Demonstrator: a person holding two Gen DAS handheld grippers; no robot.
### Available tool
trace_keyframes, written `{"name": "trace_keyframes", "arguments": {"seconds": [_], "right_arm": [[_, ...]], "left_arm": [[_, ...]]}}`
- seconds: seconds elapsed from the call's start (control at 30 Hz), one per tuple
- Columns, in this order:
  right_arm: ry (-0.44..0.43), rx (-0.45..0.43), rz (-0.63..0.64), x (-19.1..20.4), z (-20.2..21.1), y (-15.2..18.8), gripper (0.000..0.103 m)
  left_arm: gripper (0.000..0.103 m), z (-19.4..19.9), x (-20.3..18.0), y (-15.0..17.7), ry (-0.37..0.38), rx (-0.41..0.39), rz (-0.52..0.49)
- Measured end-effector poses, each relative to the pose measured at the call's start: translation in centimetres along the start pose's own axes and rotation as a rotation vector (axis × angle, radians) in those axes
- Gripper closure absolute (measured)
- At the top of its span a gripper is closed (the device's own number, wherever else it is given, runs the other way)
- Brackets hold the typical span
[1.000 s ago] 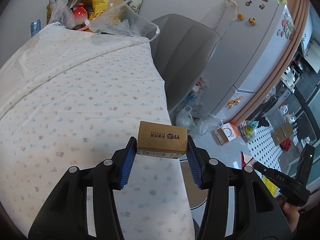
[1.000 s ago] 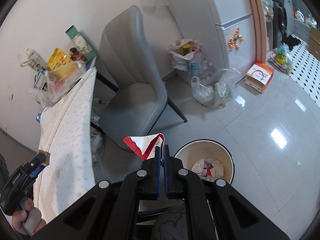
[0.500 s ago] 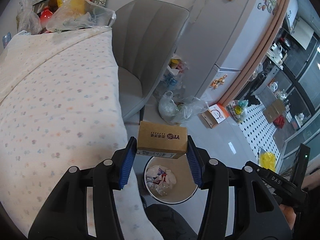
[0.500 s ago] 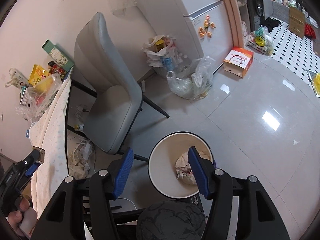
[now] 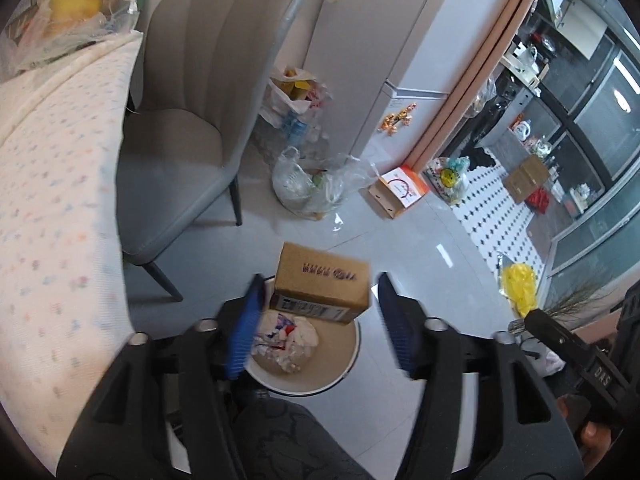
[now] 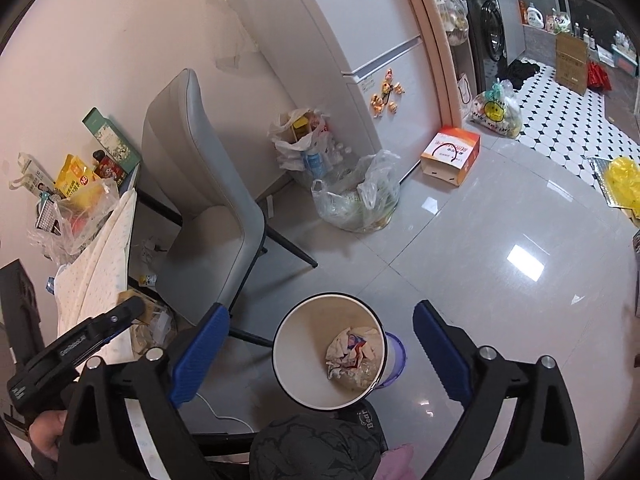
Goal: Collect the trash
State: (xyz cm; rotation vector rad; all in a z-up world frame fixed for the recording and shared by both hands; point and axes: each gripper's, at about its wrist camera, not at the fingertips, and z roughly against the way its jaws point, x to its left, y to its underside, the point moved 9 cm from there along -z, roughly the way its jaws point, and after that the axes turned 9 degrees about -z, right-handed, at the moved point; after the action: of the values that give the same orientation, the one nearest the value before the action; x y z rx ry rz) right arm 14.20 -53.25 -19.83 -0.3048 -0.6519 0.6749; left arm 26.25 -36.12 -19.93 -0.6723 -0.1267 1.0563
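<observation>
In the left wrist view a brown cardboard box (image 5: 320,284) hangs tilted and blurred between the blue pads of my left gripper (image 5: 319,280). The jaws are opening and a gap shows on each side of the box. Right below it stands a round white bin (image 5: 352,356) holding crumpled wrappers (image 5: 286,336). In the right wrist view my right gripper (image 6: 320,306) is opening wide above the same bin (image 6: 280,360) with nothing between its pads. A crumpled red-and-white wrapper (image 6: 350,352) lies inside.
A grey chair (image 5: 180,120) stands next to the cloth-covered table (image 5: 52,200). Plastic bags of rubbish (image 6: 356,200) and an orange-and-white box (image 6: 450,152) sit on the floor by the fridge (image 6: 360,40). A person's dark-clothed knee (image 6: 320,448) is just below the bin.
My left gripper swung from over the table to over the bin and let go of the box. My right gripper opened and its red-and-white wrapper now lies in the bin.
</observation>
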Motion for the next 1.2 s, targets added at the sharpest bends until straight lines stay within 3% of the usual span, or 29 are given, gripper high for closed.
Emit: {"name": "trace_keyframes", "arguments": {"seconds": [0.1,0.27,0.4,0.8,1.2], "right_arm": [[0.01,-0.014,0.019,0.0,0.6,-0.2,0.009],[-0.006,-0.022,0.043,1.0,0.5,0.2,0.008],[-0.038,-0.008,0.086,3.2,0.1,1.0,0.008],[-0.134,0.026,0.155,9.5,-0.2,3.0,0.008],[-0.201,-0.031,0.283,16.6,4.0,3.5,0.008]], "left_arm": [[0.013,0.3,-0.3,-0.1,0.024,-0.023,0.01],[0.007,1.3,1.0,-0.3,0.007,-0.038,0.011],[0.006,2.7,2.8,-0.4,0.008,-0.059,0.048],[0.006,8.9,7.7,0.1,-0.088,-0.15,0.072],[0.006,16.8,12.0,0.6,-0.171,-0.25,0.112]]}}
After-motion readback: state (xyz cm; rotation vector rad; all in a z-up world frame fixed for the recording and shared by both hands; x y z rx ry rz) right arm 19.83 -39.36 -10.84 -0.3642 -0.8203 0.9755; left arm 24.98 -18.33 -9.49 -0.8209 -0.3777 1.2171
